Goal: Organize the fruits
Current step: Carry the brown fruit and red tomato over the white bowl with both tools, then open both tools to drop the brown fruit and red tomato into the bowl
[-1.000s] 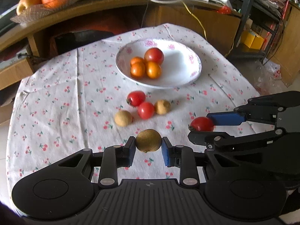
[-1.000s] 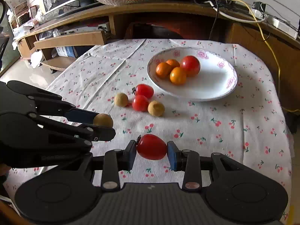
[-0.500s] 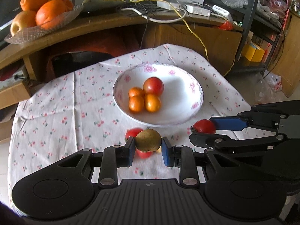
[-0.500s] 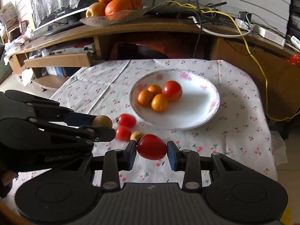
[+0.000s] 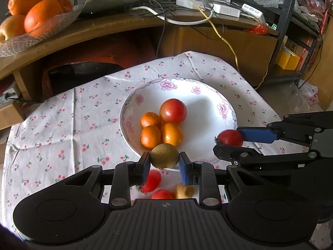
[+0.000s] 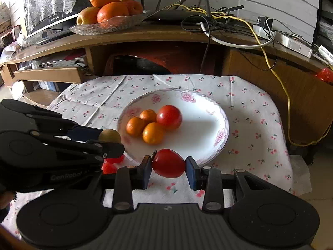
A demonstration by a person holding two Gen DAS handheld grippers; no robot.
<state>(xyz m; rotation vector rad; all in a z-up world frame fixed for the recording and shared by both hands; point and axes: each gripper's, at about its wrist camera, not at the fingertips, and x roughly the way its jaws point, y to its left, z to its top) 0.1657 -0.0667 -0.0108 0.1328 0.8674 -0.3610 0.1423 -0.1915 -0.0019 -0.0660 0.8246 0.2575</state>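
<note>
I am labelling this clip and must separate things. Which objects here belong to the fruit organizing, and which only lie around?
Belonging to the job:
- kiwi in the left hand-held gripper
- tomato in the right hand-held gripper
- flowered plate holding fruit
- loose fruit on the cloth

Just lying about:
- glass dish of oranges
- cables
- wooden desk

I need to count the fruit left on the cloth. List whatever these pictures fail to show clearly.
- Left wrist view: the loose fruit on the cloth is blurred and mostly hidden behind the left hand-held gripper holding the kiwi.
- Right wrist view: the same fruit shows only as red slivers behind the left hand-held gripper's body.
- The plate's near rim is covered by the held tomato.
</note>
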